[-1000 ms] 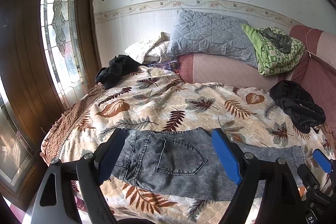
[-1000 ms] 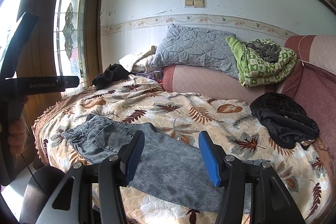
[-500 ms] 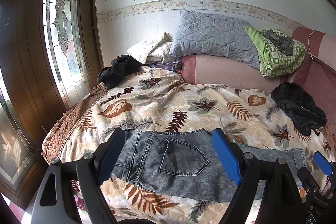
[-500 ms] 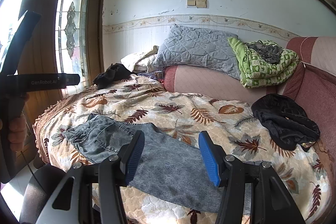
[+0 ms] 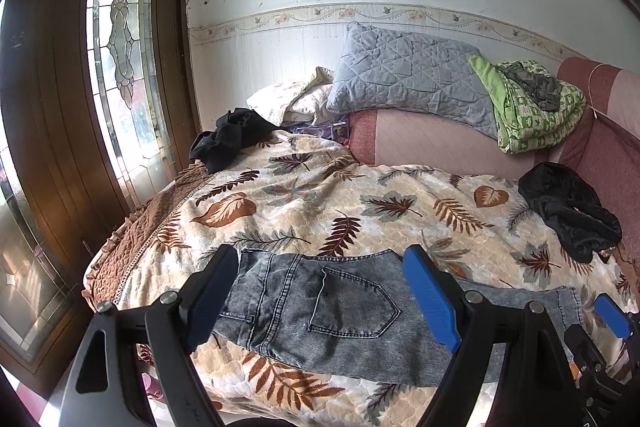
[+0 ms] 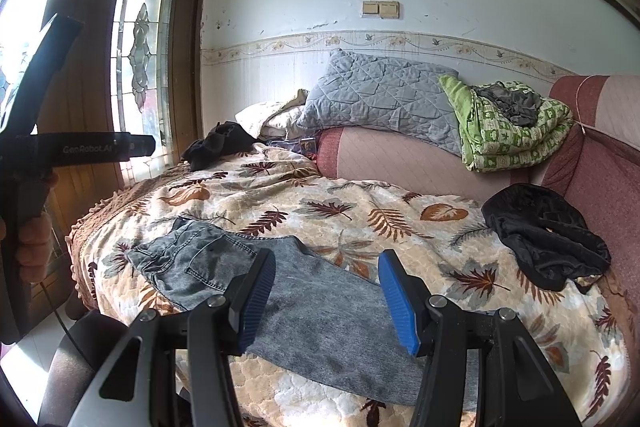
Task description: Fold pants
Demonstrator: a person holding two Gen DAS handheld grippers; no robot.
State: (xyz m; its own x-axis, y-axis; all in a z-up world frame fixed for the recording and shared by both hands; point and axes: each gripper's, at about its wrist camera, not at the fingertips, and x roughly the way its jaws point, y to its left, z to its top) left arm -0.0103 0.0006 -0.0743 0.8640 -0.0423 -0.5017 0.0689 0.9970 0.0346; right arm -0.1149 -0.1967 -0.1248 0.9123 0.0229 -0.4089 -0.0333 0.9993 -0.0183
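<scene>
Grey jeans (image 5: pixel 320 311) lie flat along the near edge of a bed (image 5: pixel 304 203), already doubled leg over leg, waistband toward the window side and hems toward the sofa side. The left gripper (image 5: pixel 320 291) hangs above the seat and back pocket, jaws wide apart and empty; the right gripper (image 6: pixel 326 291) hangs over the legs, jaws partly apart, nothing between them. Neither touches the denim. The next fold probably wants each gripper taking both layers of cloth at once, one at the waistband, one at the hems, then carrying one end over the other with edges kept level, so the stiff denim lands square and no crease is trapped underneath.
</scene>
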